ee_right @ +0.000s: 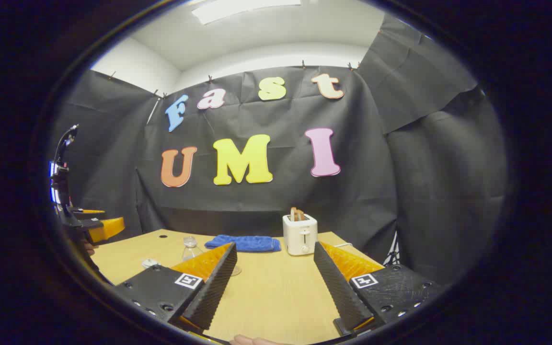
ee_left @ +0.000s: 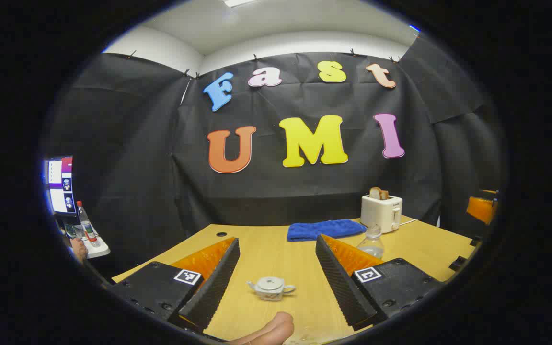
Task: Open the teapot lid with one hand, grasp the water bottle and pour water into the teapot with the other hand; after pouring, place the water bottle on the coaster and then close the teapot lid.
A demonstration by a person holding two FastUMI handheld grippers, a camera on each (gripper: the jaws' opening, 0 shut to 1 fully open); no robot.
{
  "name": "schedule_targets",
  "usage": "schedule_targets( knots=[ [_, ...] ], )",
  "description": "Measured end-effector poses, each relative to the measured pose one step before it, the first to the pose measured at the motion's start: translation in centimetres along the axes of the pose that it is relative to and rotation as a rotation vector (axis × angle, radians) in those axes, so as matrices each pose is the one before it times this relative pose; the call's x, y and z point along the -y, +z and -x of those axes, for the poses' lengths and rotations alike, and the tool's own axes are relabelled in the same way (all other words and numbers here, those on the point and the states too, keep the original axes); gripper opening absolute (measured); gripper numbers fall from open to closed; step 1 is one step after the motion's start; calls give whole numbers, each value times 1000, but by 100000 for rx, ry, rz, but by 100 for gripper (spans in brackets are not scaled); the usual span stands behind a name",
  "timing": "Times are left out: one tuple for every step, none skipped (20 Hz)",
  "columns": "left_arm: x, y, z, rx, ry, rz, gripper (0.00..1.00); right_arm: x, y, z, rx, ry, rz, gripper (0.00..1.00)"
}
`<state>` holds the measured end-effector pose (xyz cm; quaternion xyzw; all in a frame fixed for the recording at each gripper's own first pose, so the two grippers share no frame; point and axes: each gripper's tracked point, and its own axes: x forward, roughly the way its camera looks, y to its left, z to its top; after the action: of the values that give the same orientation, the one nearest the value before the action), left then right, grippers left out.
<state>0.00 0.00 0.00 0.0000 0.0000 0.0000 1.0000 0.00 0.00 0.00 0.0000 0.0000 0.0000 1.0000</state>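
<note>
Teapot: sitting lid-on upon the wooden table, lying between the fingers of the left gripper in the left gripper view, at about six o'clock, touching neither finger. Left gripper: fingers standing wide apart, gripping nothing. Water bottle: standing clear and upright at about four o'clock in that view, partly hiding behind the right-hand finger; in the right gripper view the same bottle is showing at about eight o'clock, just above that gripper's left-hand finger. Right gripper: fingers likewise spreading wide, holding nothing, bare tabletop lying between them. Blue cloth: lying folded toward the table's far edge, just beside the toaster. Toaster: standing white at the back of the table, bread slices sticking up from its slots. Monitor: glowing at nine o'clock in the left gripper view, a second bottle with a red cap standing below it.
</note>
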Motion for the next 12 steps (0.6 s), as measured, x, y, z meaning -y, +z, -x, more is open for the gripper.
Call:
schedule_targets(
  knots=[
    [-1250, -509, 119, -1002, 1124, -592, 100, -470, -429, -23, -1217, -494, 1133, 96],
    [-1162, -374, 54, -179, 1305, -528, 100, -728, -429, 9, -1109, 338, 1559, 96],
    [-1003, -214, 2, 226, 961, -292, 100, -674, 155, 61, 1252, 1128, -293, 96],
    [-240, -363, 14, -203, -218, 15, 100, -436, 136, -159, 1871, 277, -147, 97],
    [-116, -340, 33, -309, -729, 163, 100, -286, 352, 74, 1694, 294, 1721, 96],
    [-597, -81, 109, 506, 764, 988, 100, -174, -93, 167, 649, -237, 2067, 96],
    [-440, 33, -66, 330, 570, 1174, 100, -26, -117, 42, -145, -495, 1594, 96],
    [50, -325, -157, -188, -227, 981, 100, -207, -274, -17, -710, 362, 905, 96],
    [78, -300, -62, -765, -380, 766, 100, -276, -65, 92, -447, 337, 506, 96],
    [-81, -249, -17, -434, -131, 442, 100, -86, -65, 25, -123, 65, 825, 96],
    [39, -184, -2, -356, -397, 181, 100, 0, -202, -116, -462, 149, 931, 97],
    [65, -138, 65, -218, -281, 60, 100, -81, -200, -39, -362, 75, 757, 97]
  ],
)
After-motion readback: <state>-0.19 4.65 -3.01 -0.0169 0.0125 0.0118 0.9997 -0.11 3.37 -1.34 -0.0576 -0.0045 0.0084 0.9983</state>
